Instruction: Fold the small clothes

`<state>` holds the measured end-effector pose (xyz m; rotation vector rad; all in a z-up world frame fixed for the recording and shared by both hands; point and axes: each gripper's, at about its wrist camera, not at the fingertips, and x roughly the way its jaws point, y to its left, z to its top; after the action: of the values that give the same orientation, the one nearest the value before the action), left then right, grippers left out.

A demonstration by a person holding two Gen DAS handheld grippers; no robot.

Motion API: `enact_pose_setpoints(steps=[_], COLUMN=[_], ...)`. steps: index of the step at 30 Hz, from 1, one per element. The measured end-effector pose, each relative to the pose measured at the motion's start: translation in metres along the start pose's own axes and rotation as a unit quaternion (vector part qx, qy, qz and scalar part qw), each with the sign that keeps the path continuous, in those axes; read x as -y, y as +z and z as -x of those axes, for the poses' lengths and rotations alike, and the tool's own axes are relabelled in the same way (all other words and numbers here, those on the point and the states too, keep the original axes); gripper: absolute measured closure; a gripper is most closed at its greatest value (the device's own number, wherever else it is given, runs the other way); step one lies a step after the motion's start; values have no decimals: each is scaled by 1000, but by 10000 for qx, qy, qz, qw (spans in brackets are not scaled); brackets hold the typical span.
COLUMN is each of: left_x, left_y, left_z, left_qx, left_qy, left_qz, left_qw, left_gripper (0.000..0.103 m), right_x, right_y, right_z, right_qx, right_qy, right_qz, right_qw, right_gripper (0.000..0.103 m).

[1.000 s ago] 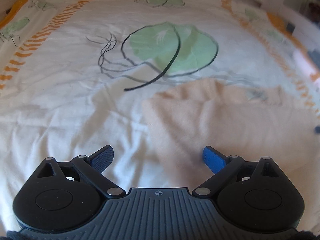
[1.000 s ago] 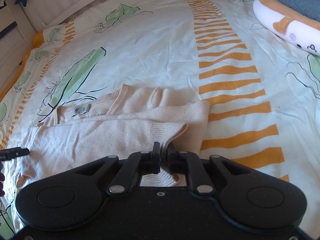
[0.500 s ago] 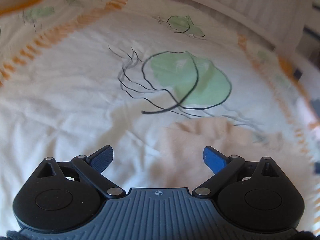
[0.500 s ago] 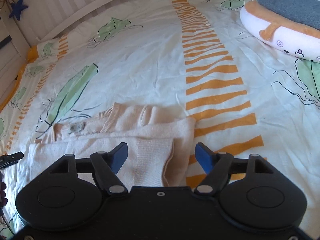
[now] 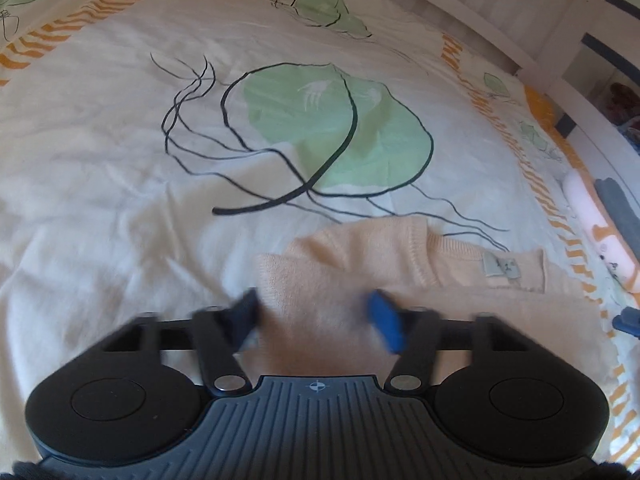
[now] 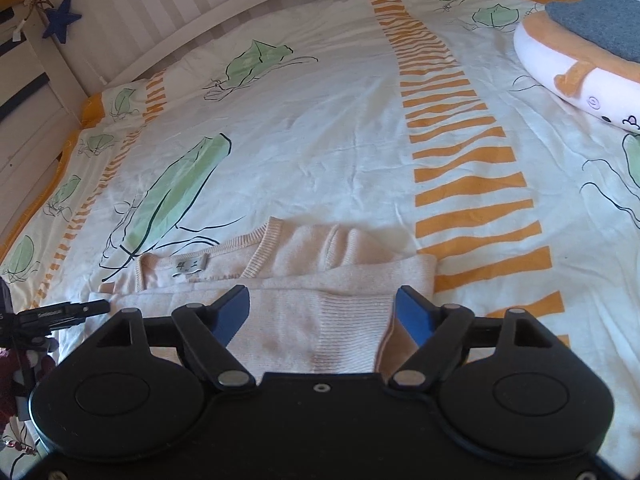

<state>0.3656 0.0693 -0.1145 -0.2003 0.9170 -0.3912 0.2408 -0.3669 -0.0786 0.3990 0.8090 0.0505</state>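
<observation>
A small peach knit sweater [image 6: 304, 276] lies partly folded on the bed, its neck label [image 6: 191, 266] facing up and a ribbed cuff [image 6: 348, 320] laid across its body. My right gripper [image 6: 322, 314] is open and empty just above that cuff. In the left wrist view the sweater [image 5: 384, 268] lies ahead with its label [image 5: 502, 269] at the right. My left gripper [image 5: 316, 316] is open, its blurred fingers straddling the sweater's near left corner without holding it.
The bed has a white cover [image 6: 320, 140] with green leaves and orange stripes. A white and orange plush pillow [image 6: 568, 68] with a grey cloth [image 6: 596, 20] on it lies at the far right. A white slatted bed frame [image 6: 160, 12] runs along the back.
My right gripper opened and let go of the sweater's cuff, then drew back a little. My left gripper swung toward the sweater and its fingers have narrowed over the sweater's corner.
</observation>
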Motion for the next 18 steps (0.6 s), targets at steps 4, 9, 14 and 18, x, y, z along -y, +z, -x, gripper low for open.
enact_pose_setpoints(steps=[4,9,14,18], left_x=[10,22,-1,-4], left_y=[0,-2,-4,2], left_z=[10,6,-9,-9], left_qx=[348,466,576,466], left_qy=[54,998,1075,1359], left_qz=[-20,-749,-454,-514], left_qw=[9994,9911,9915,9883], left_gripper=[91,86,55,27], right_x=[-1,-2,-2,0], right_y=[0,0,-1,0], right_z=[0,1,1,0], right_qx=[-24,-25,-39,-47], right_qy=[54,87,92,52], right_qz=[10,8,29,-30], right_qw=[10000,10000,9999,10000], right_gripper=[21,21,21,20])
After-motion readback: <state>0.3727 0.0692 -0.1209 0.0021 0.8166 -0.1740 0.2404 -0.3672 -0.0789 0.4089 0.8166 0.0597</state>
